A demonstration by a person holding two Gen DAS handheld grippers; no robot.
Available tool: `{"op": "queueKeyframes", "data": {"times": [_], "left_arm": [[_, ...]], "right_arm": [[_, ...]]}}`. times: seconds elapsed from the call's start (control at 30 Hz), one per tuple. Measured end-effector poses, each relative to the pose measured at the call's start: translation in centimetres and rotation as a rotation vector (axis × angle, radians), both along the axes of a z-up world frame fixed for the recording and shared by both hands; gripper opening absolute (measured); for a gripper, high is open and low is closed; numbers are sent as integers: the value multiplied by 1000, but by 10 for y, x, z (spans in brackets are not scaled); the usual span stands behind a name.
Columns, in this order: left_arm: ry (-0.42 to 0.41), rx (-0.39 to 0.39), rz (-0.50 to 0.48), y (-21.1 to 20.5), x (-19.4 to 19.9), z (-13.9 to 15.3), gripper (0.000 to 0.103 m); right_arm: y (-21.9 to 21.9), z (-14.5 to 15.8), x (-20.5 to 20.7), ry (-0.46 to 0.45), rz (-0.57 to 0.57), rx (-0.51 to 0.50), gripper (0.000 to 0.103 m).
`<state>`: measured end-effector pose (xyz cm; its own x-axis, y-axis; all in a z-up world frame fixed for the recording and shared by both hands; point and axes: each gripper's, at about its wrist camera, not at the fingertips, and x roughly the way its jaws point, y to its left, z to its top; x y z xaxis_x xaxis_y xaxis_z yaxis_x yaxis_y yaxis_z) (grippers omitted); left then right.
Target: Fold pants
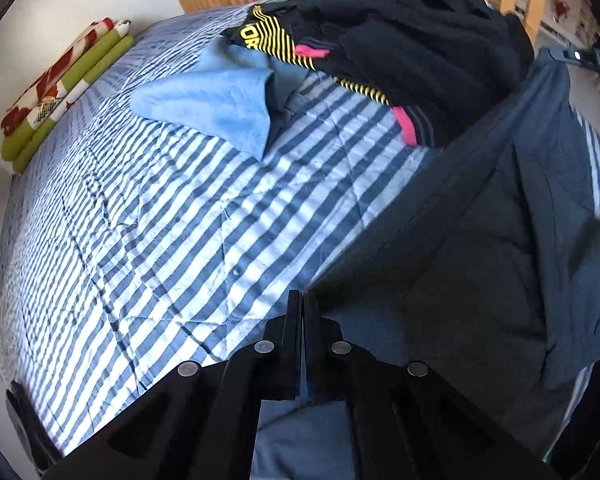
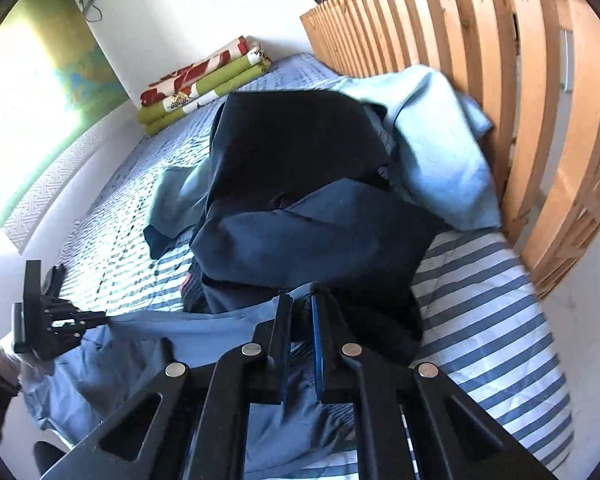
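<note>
Blue-grey pants (image 1: 500,240) lie across the near side of a striped bed, and their edge is stretched between my two grippers. My left gripper (image 1: 302,300) has its jaws together on the pants' hem. The right wrist view shows the same left gripper (image 2: 104,316) at the far left, in a gloved hand, pulling the pants (image 2: 172,340) taut. My right gripper (image 2: 302,304) pinches the same edge, its fingers nearly touching with cloth between them.
A heap of dark clothes (image 2: 300,152) and a light blue cloth (image 2: 440,140) lies just beyond the pants. It includes a yellow-striped garment (image 1: 276,36). A folded floral blanket (image 1: 60,88) lies at the far end. Wooden slats (image 2: 500,60) line the right side of the striped bedspread (image 1: 180,240).
</note>
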<state>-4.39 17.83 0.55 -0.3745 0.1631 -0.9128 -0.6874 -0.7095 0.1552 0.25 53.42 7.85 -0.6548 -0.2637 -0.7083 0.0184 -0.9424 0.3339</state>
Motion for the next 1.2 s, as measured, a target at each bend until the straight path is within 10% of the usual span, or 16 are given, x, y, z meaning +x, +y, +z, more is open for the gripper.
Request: {"op": "queueKeyframes", "data": {"times": [0.5, 0.8, 1.2], "left_arm": [[7, -69, 126, -3, -3, -14, 12], [105, 181, 215, -87, 104, 126, 34], [396, 162, 403, -203, 175, 343, 67]], "right_arm": [[-3, -20, -34, -103, -42, 128, 13], [-41, 39, 64, 10, 154, 77, 19], [-164, 12, 114, 11, 445, 155, 22]]}}
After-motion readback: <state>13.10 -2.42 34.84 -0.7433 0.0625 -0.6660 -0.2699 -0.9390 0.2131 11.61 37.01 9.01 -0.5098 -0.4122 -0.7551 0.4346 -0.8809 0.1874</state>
